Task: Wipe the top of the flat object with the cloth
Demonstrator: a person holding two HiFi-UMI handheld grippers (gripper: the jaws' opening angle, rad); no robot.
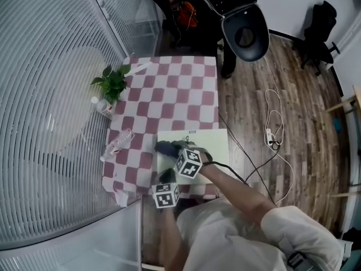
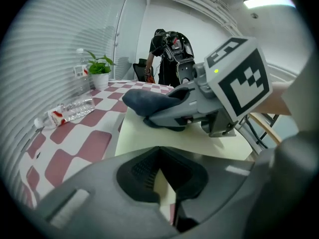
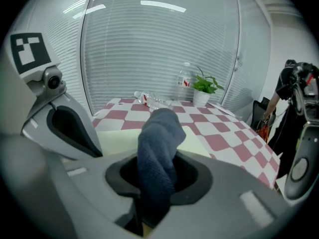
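A pale yellow flat board (image 1: 210,144) lies on the near right part of the red-and-white checkered table (image 1: 169,92). My right gripper (image 1: 176,150) is shut on a dark blue cloth (image 1: 165,147), which rests on the board's left part. In the right gripper view the cloth (image 3: 159,138) sticks up out of the shut jaws (image 3: 157,180) over the board (image 3: 119,136). My left gripper (image 1: 167,177) is at the board's near left edge, its jaws closed with nothing seen between them (image 2: 160,183). From the left gripper view, the cloth (image 2: 147,99) sits on the board (image 2: 199,138).
A potted plant (image 1: 114,82) and an upright bottle (image 1: 103,107) stand at the table's left side, and an empty plastic bottle (image 1: 117,143) lies nearer. A blinds-covered glass wall runs along the left. A person (image 1: 186,10) stands beyond the far end. Cables (image 1: 274,129) lie on the floor.
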